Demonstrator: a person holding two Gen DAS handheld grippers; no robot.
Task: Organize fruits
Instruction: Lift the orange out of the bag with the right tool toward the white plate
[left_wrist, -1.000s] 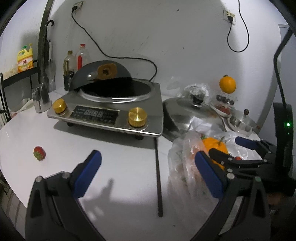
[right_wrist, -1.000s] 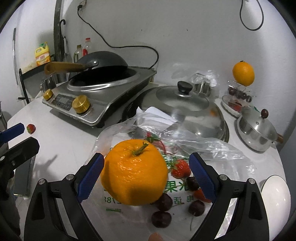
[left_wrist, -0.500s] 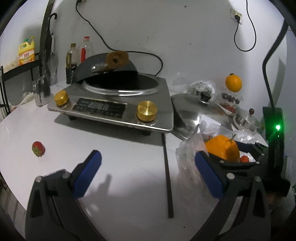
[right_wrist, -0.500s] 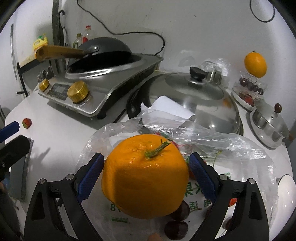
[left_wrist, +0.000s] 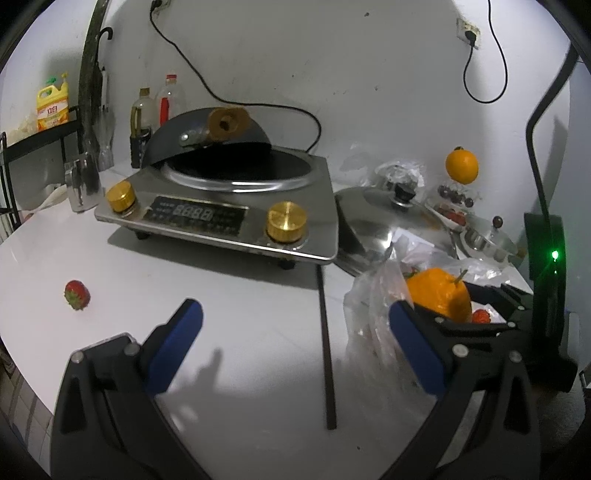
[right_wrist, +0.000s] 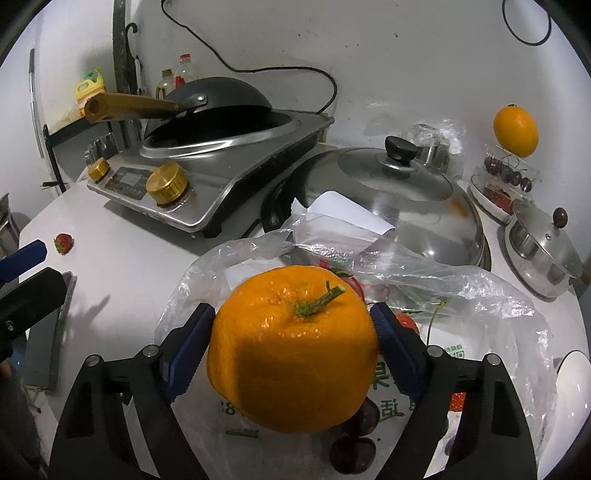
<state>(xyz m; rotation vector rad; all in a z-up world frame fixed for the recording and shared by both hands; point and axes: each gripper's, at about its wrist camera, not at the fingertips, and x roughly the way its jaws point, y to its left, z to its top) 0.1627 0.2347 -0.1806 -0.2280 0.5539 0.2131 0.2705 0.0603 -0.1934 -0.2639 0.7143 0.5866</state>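
Up close, right gripper (right_wrist: 291, 350) clamping orange (right_wrist: 291, 347), dark cherries (right_wrist: 354, 439) beneath, unseen from left wrist.

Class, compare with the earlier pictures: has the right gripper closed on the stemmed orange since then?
Yes. The right gripper has closed: its blue pads now press the stemmed orange, held above the clear plastic bag.

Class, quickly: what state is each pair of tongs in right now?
Left tongs: open, holding nothing.
Right tongs: shut on the orange.

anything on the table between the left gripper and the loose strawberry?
Nothing: in the left wrist view only bare white table lies between the open left gripper and the strawberry.
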